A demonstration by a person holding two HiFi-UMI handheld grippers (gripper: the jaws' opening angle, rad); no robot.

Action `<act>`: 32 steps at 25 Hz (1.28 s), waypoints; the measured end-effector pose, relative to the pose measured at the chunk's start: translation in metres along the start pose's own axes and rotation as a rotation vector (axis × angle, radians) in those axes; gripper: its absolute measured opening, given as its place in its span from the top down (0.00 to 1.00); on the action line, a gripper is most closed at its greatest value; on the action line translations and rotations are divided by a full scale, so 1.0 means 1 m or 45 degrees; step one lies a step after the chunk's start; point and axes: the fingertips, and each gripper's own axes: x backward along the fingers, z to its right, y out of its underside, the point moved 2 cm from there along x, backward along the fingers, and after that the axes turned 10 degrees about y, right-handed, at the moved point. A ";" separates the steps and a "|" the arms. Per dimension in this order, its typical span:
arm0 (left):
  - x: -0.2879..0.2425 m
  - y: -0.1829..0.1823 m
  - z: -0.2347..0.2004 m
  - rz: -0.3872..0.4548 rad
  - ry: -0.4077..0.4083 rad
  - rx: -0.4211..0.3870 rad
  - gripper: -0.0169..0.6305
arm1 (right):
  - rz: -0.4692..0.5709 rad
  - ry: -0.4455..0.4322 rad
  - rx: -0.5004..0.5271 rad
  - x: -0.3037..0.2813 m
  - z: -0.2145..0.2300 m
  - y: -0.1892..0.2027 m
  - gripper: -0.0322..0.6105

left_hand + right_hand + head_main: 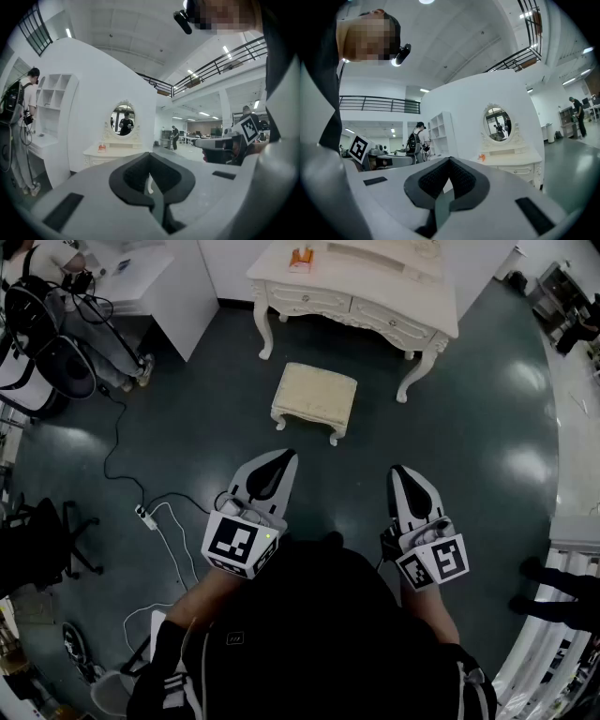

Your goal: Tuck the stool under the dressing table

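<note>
A cream cushioned stool [315,400] with curved white legs stands on the dark floor, out in front of the white dressing table [375,296]. That table carries an oval mirror [123,119] and a small orange item [300,257]. Both grippers hover well short of the stool, near the person's body. My left gripper [278,457] is shut with nothing in it. My right gripper [401,472] is also shut and empty. In the left gripper view the dressing table [110,152] lies ahead; the right gripper view shows the dressing table [508,161] to the right.
A white shelving unit [164,287] stands left of the dressing table, with a person [56,263] wearing a backpack beside it. A power strip and cable [145,514] trail across the floor at the left. Black stands [37,540] sit at the far left edge.
</note>
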 end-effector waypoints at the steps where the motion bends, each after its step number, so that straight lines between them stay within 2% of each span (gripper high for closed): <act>1: 0.000 0.000 0.000 0.001 0.006 -0.005 0.97 | -0.002 -0.001 0.001 -0.001 -0.002 0.002 0.92; 9: 0.009 0.001 -0.014 0.000 0.019 -0.009 0.97 | -0.022 -0.013 -0.030 -0.015 -0.019 0.010 0.92; 14: 0.026 0.010 -0.029 -0.011 0.040 0.010 0.97 | -0.031 0.024 -0.109 -0.032 -0.034 0.017 0.92; 20: 0.051 0.011 -0.062 -0.002 0.065 0.013 0.97 | -0.031 0.080 -0.139 -0.058 -0.065 0.021 0.92; 24: 0.060 0.016 -0.087 -0.037 0.051 -0.005 0.97 | -0.040 0.111 -0.126 -0.067 -0.080 0.025 0.92; 32: 0.051 0.020 -0.120 -0.039 0.028 0.028 0.97 | -0.091 0.117 -0.136 -0.095 -0.082 0.038 0.92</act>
